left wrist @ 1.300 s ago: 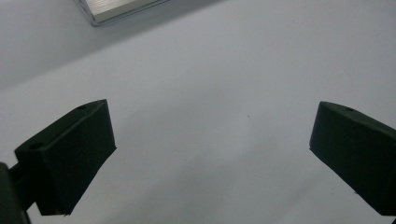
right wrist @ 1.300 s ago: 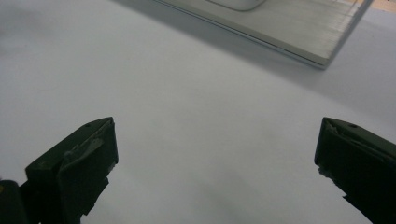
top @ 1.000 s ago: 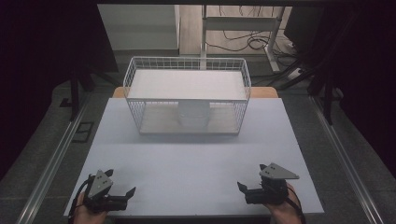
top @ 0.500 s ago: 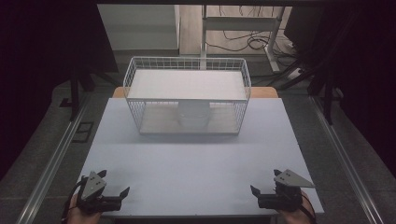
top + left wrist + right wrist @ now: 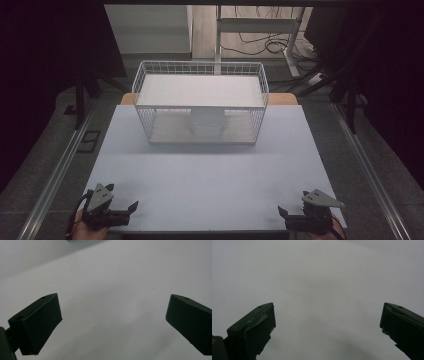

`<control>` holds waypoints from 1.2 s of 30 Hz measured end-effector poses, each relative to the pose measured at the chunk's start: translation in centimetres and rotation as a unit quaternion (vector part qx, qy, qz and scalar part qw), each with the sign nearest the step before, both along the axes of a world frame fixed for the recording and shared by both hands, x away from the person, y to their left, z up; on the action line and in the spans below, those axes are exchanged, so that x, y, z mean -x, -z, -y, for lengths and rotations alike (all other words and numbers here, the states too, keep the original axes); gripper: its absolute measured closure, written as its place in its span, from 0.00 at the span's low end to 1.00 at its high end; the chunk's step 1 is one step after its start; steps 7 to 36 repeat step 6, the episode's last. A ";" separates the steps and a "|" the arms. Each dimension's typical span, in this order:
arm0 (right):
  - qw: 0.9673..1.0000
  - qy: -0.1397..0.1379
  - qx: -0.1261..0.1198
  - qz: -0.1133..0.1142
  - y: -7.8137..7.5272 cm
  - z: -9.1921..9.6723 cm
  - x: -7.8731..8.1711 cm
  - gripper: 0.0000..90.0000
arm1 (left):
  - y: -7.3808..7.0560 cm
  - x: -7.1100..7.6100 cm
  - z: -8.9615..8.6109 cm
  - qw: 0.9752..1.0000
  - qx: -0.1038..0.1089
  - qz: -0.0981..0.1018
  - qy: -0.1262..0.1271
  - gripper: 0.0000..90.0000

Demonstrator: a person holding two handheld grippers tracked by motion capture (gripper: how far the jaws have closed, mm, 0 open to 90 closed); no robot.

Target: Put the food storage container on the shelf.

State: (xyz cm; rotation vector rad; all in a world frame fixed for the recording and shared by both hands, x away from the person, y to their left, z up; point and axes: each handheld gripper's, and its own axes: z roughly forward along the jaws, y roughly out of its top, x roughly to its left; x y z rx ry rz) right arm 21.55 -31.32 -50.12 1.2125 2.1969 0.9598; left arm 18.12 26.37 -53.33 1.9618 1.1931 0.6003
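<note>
**Grippers wait at table's near edge**

The left gripper [image 5: 131, 208] and right gripper [image 5: 283, 212] sat released and empty at the near corners of the table [image 5: 210, 175], well apart from the wire basket [image 5: 200, 102] by its far edge, bare tabletop between.

We see the right gripper [image 5: 327, 327] with both black jaws rising from the bottom corners, spread wide apart with nothing between them. Behind them lies plain pale grey table surface [image 5: 322, 277], faintly shadowed toward the bottom between the jaws. The left jaw's inner pad looks scuffed and chipped.
</note>
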 end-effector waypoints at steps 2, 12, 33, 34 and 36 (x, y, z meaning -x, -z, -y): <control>1.000 0.002 0.006 -0.013 0.3 0.1 0.0 0.00 | 0.2 -0.1 0.0 1.000 -0.002 -0.008 0.001 0.00; 1.000 0.003 0.011 -0.013 0.3 -0.1 0.0 0.00 | 0.2 -0.2 0.1 1.000 -0.001 -0.013 0.003 0.00; 1.000 0.003 0.011 -0.013 0.3 -0.1 0.0 0.00 | 0.2 -0.2 0.1 1.000 -0.001 -0.013 0.003 0.00; 1.000 0.003 0.011 -0.013 0.3 -0.1 0.0 0.00 | 0.2 -0.2 0.1 1.000 -0.001 -0.013 0.003 0.00; 1.000 0.003 0.011 -0.013 0.3 -0.1 0.0 0.00 | 0.2 -0.2 0.1 1.000 -0.001 -0.013 0.003 0.00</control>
